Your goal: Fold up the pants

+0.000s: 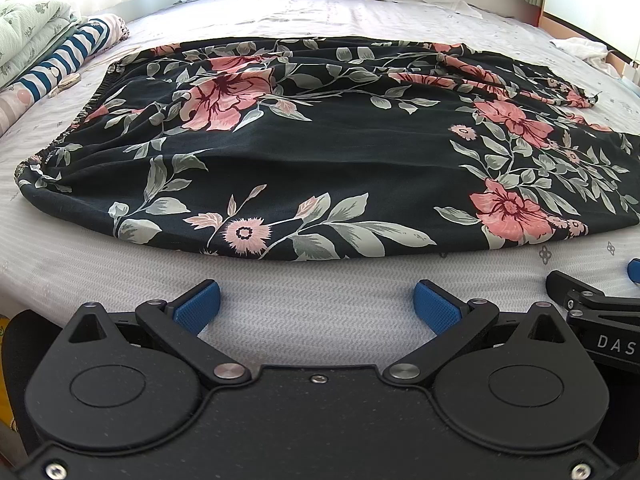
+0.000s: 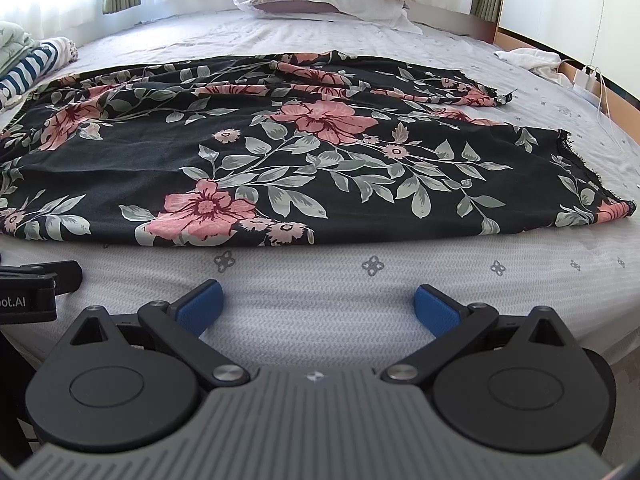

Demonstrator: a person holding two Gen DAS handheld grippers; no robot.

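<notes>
just ahead of both wide-spread grippers, left (image 1: 317,300) and right (image 2: 318,300), lie the thin black flowery pants (image 1: 320,148). grabbing only the top layer could bunch the slippery cloth.
</notes>
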